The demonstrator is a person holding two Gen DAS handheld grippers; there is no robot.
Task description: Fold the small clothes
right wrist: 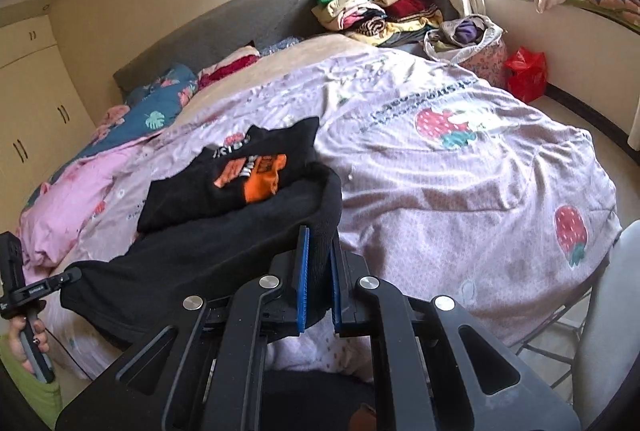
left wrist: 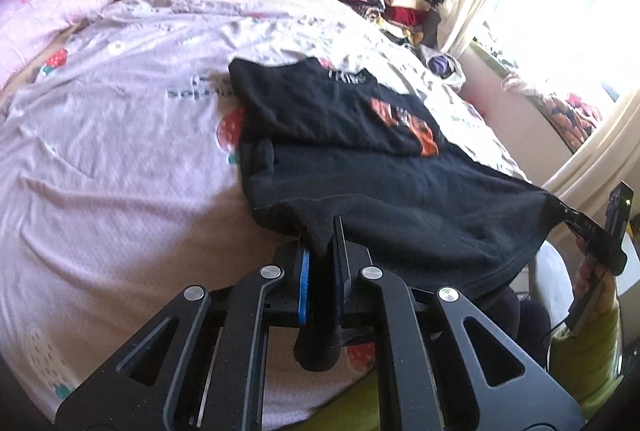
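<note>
The black garment [left wrist: 400,199] lies near the foot of the bed, on a lilac bedsheet [left wrist: 120,159] printed with strawberries; its far half rests flat with an orange and white print facing up, while its near hem is raised off the sheet. White lettering by the garment's collar is too blurred to read, and so is the dark lettering printed on the bedsheet, which shows upside down in the right wrist view. The left gripper [left wrist: 320,251] points down at a slant toward the bed, its blue-padded jaws clamped on one corner of the hem, with a tuft of cloth hanging below them. The right gripper [right wrist: 318,271] slants down likewise, its jaws pinched on the opposite corner, so the hem spans between both. Folded clothes [right wrist: 372,7] are piled by the headboard.
</note>
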